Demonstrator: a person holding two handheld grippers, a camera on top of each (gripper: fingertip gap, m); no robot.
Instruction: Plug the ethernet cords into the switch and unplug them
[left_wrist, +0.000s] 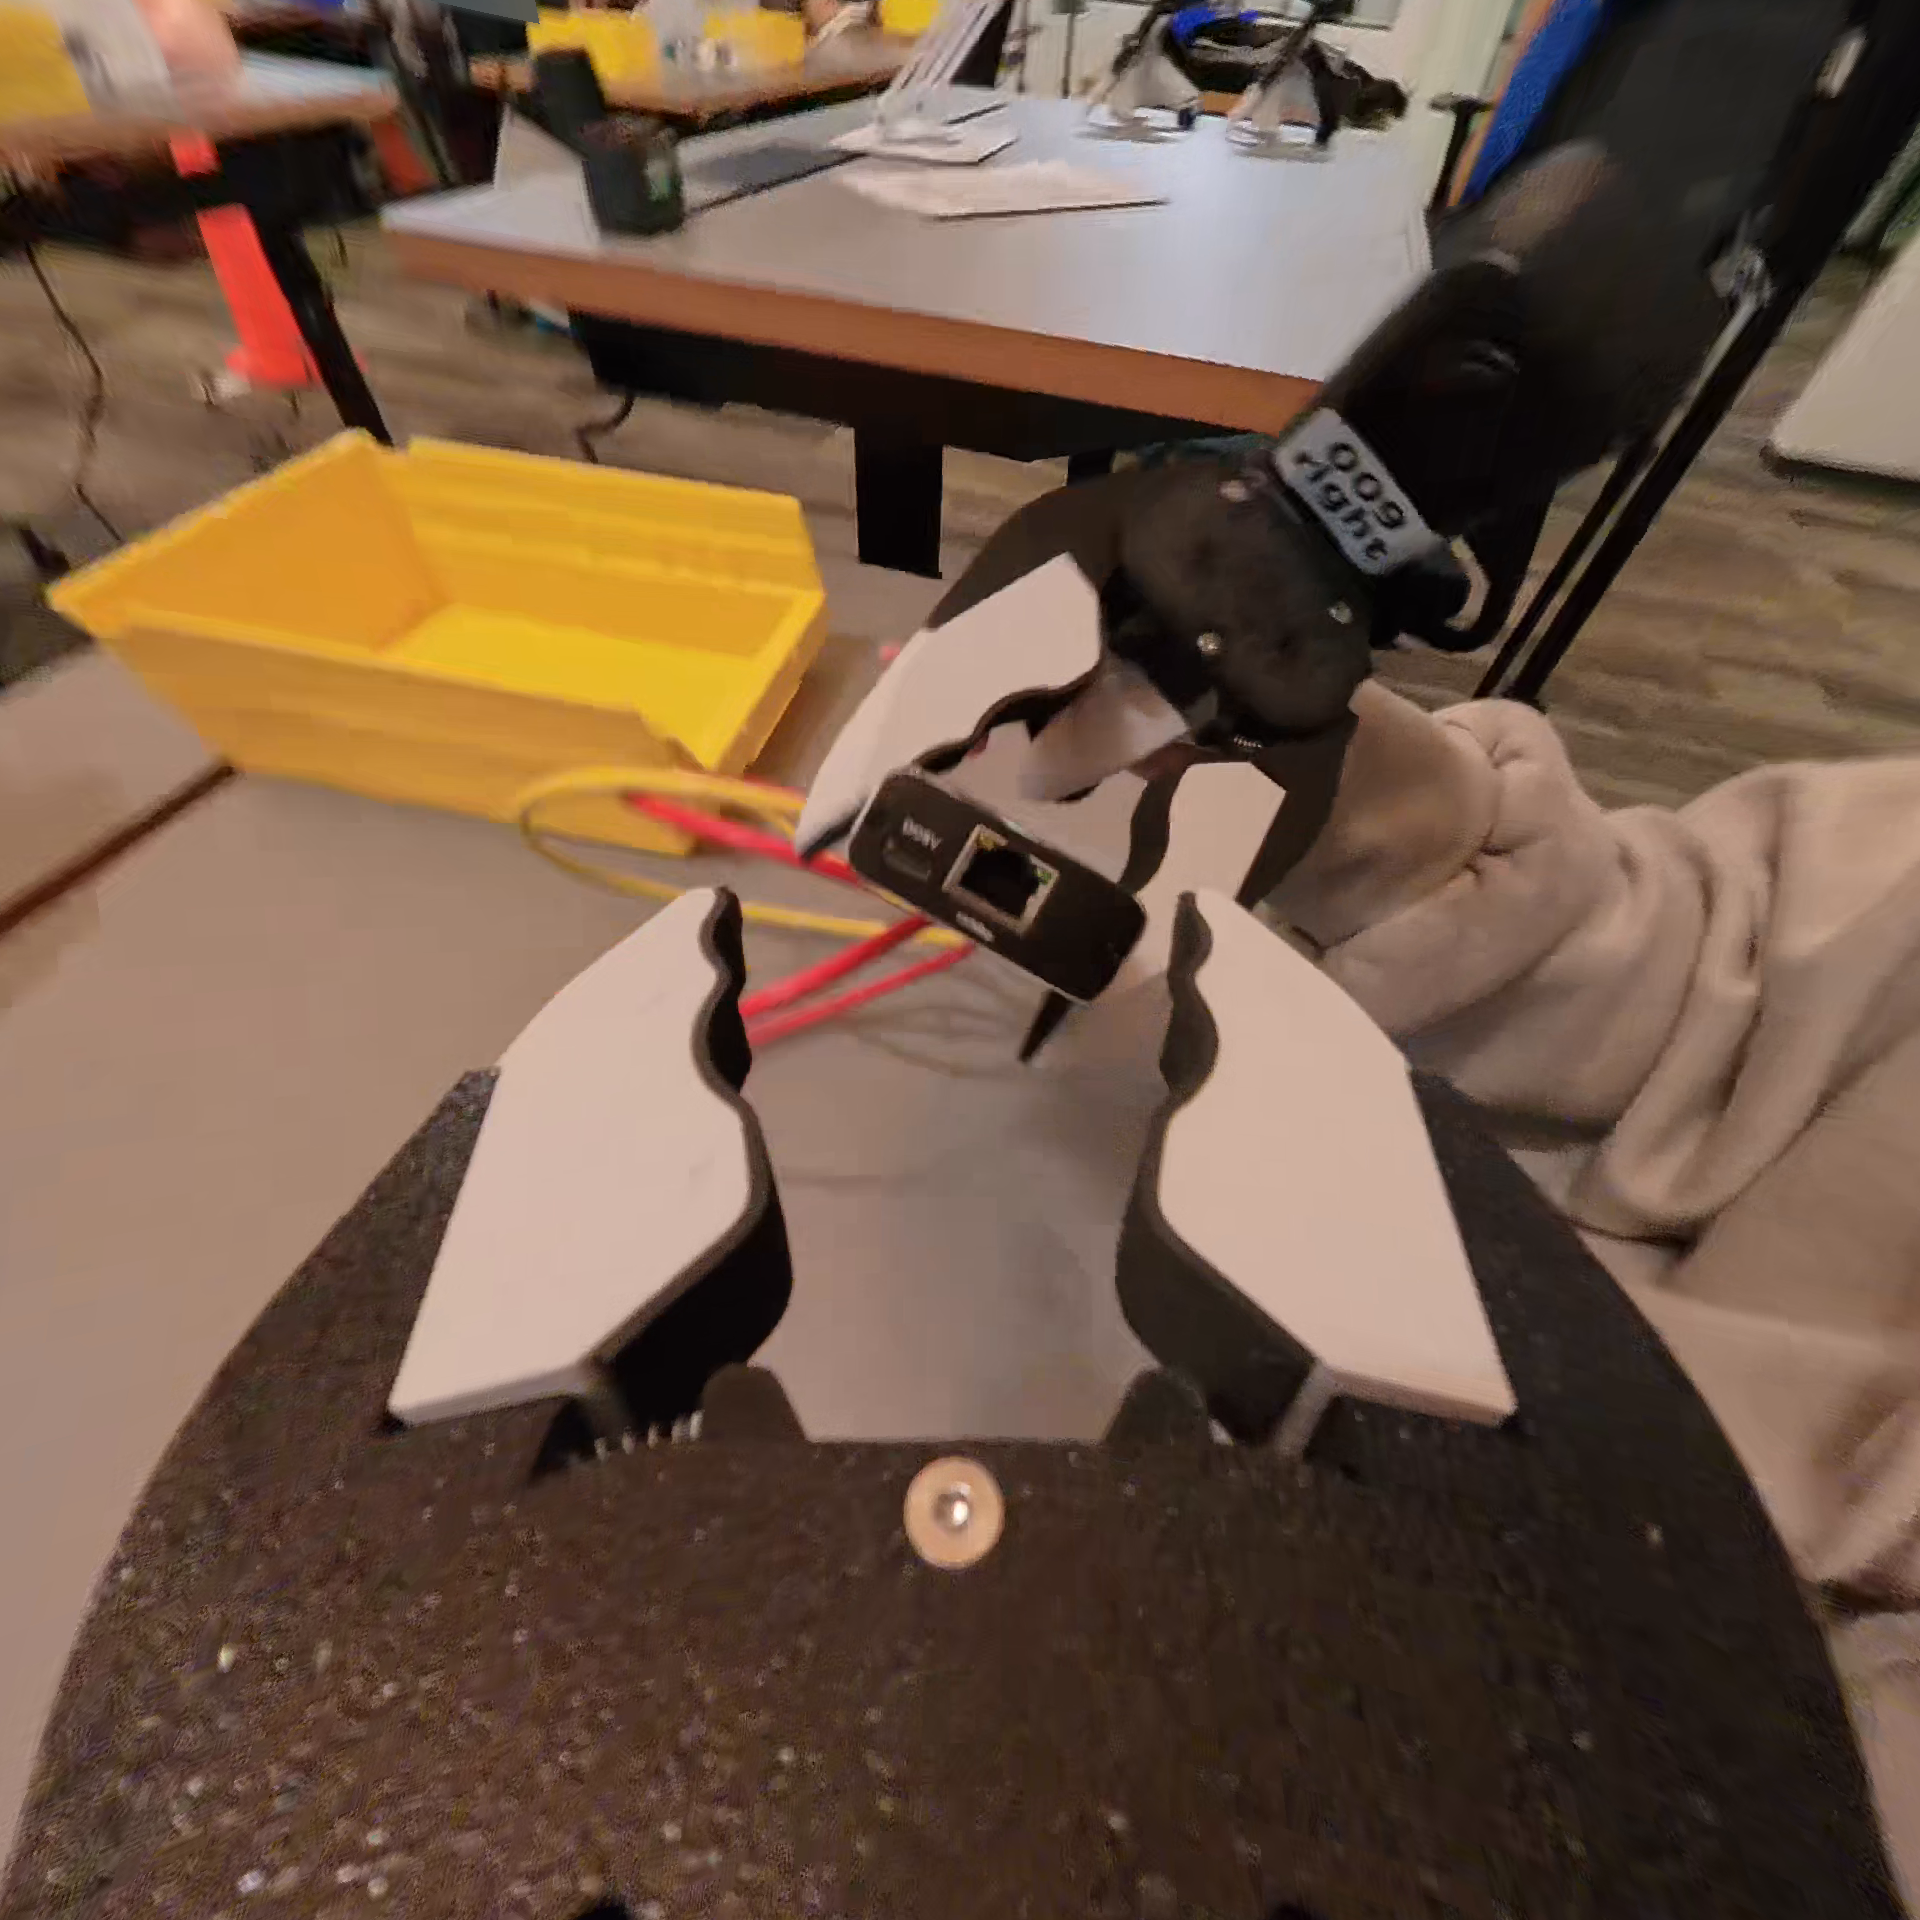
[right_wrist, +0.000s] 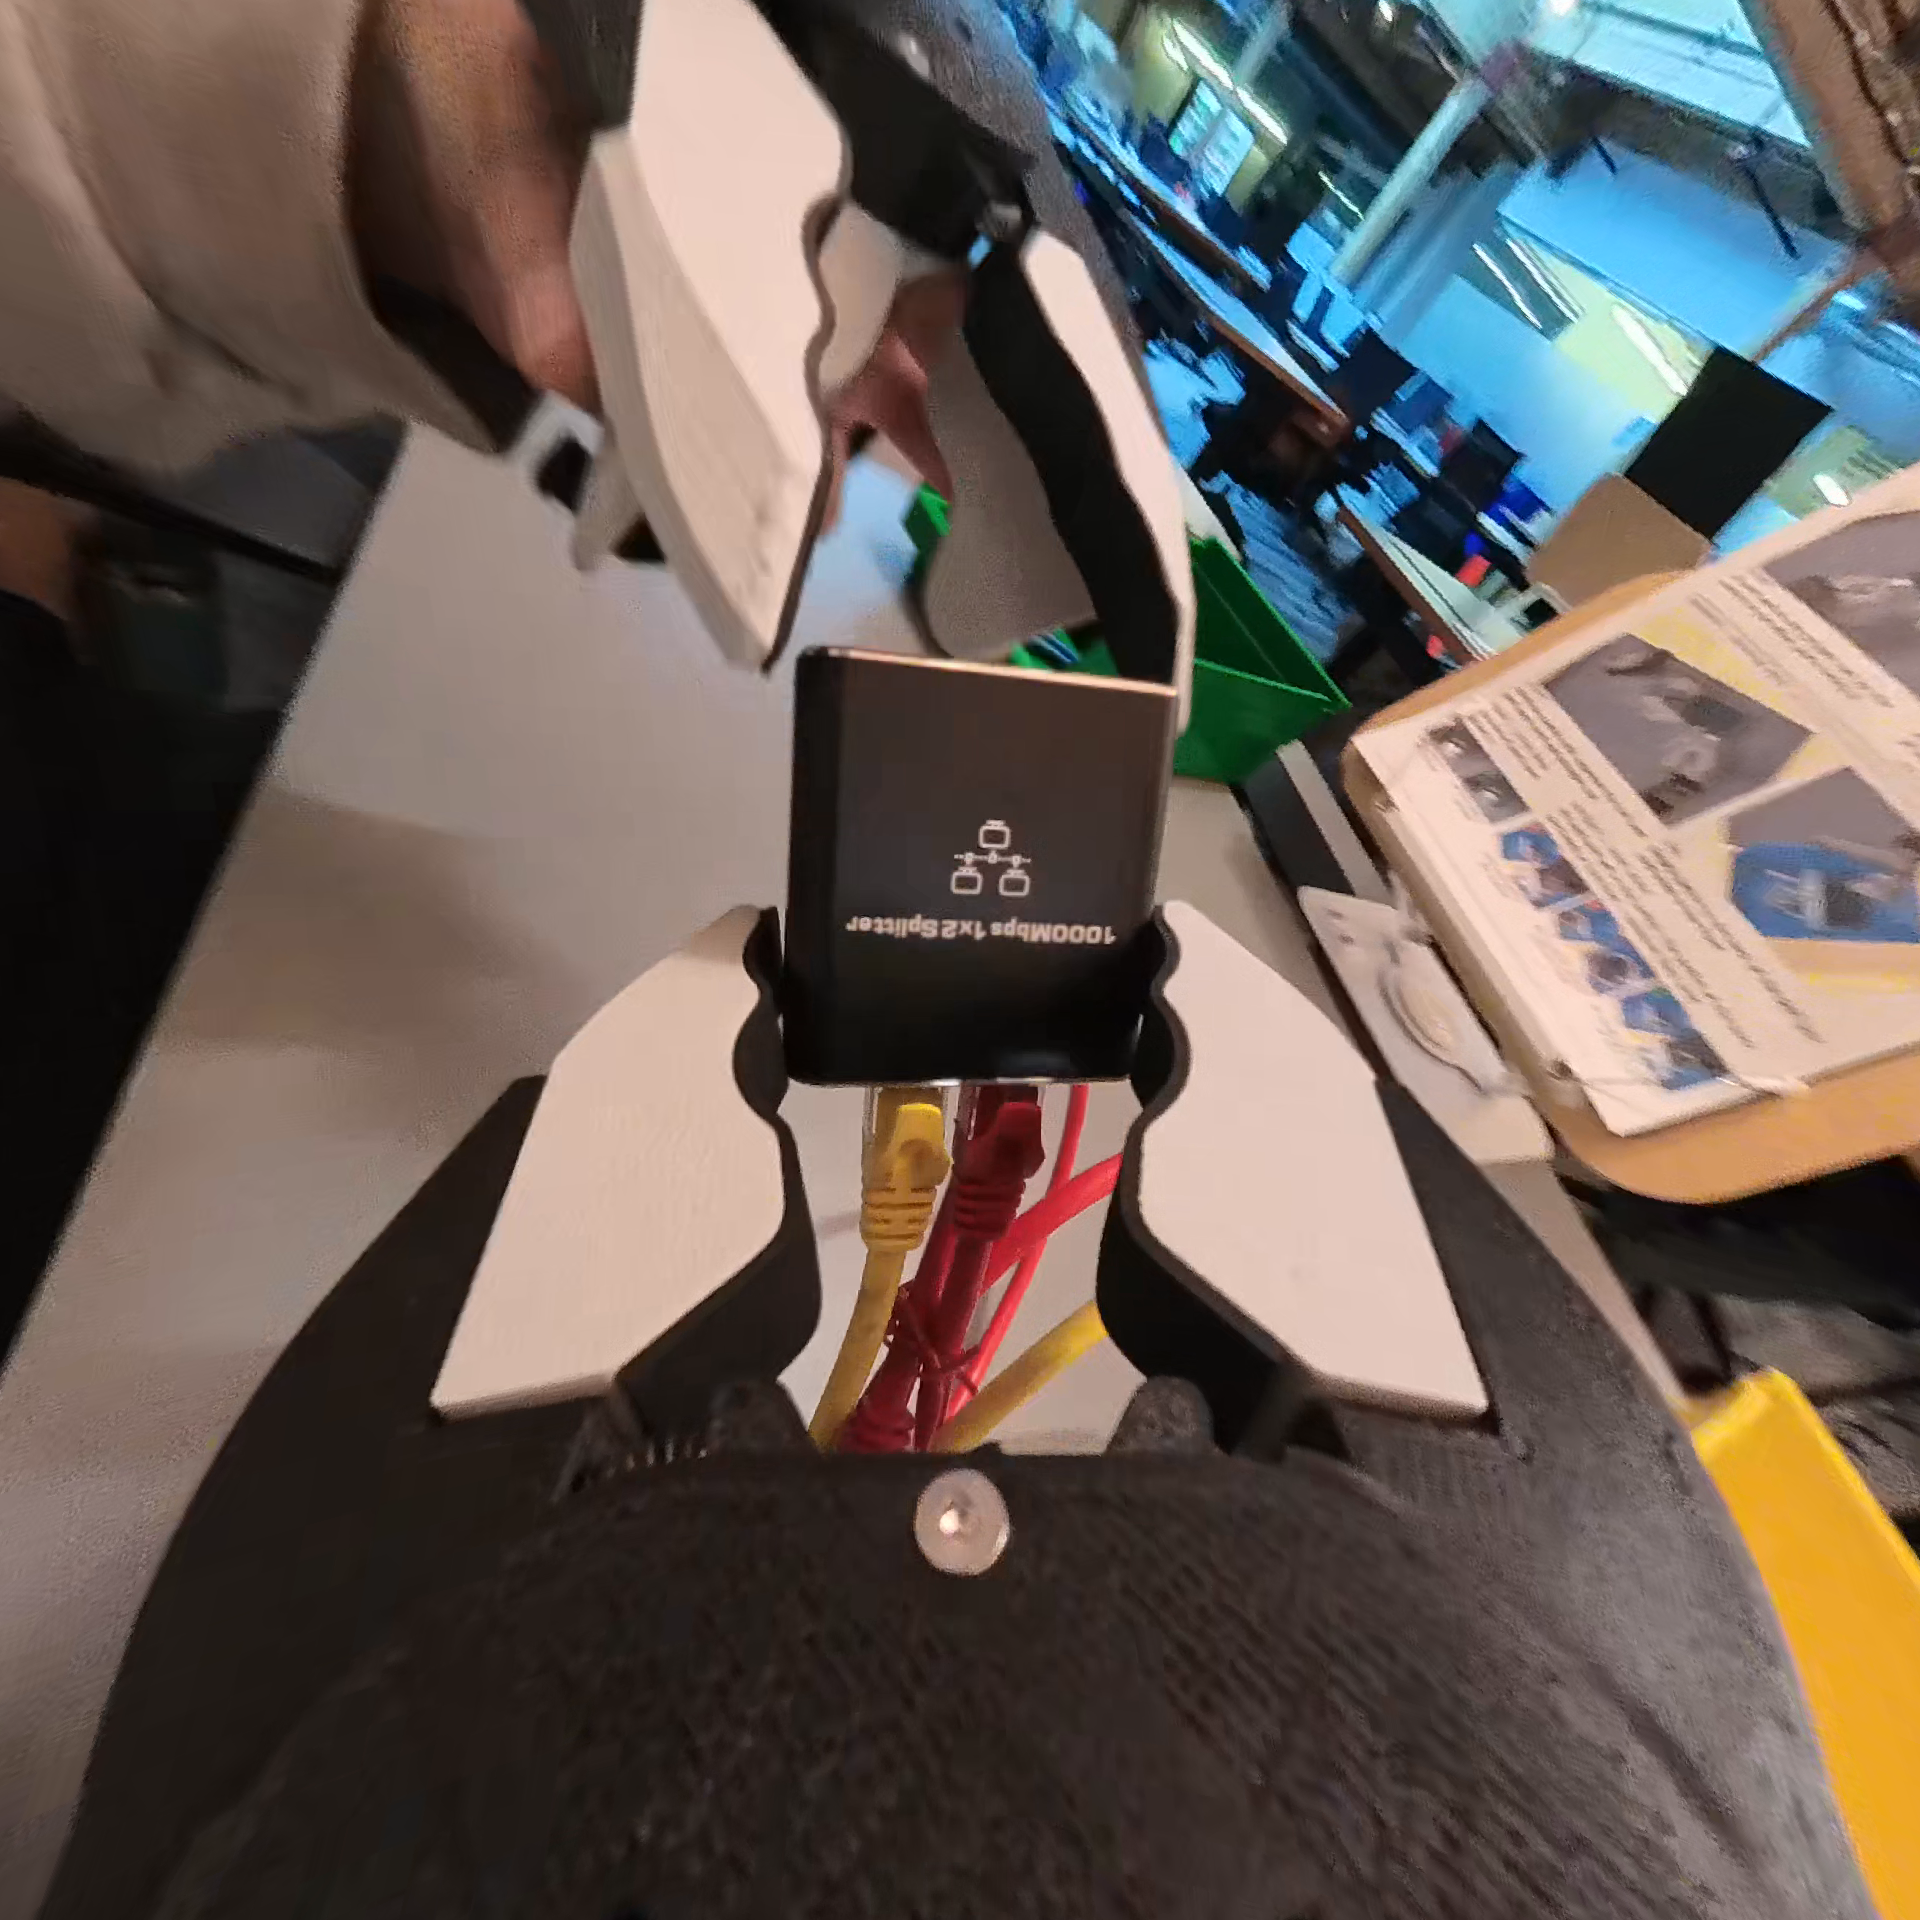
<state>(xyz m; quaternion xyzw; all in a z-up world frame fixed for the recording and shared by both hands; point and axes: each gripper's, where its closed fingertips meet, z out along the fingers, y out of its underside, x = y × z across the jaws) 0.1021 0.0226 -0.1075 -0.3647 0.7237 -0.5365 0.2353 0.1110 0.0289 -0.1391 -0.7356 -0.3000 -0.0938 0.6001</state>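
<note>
Right gripper (right_wrist: 961, 997) clamps the small black box-shaped switch (right_wrist: 977, 862) above the table, yellow cord (right_wrist: 902, 1174) and red cord (right_wrist: 995, 1164) both plugged in; left gripper (left_wrist: 956, 935) open, empty, nearby. Unplugging remains, I'd say.

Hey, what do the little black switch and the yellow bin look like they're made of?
Switch: probably metal or hard plastic, with a smooth satin black finish; its top edge catches a soft sheen.
Yellow bin: apparently moulded plastic, opaque and slightly glossy, with stepped ridges along its walls.
</note>
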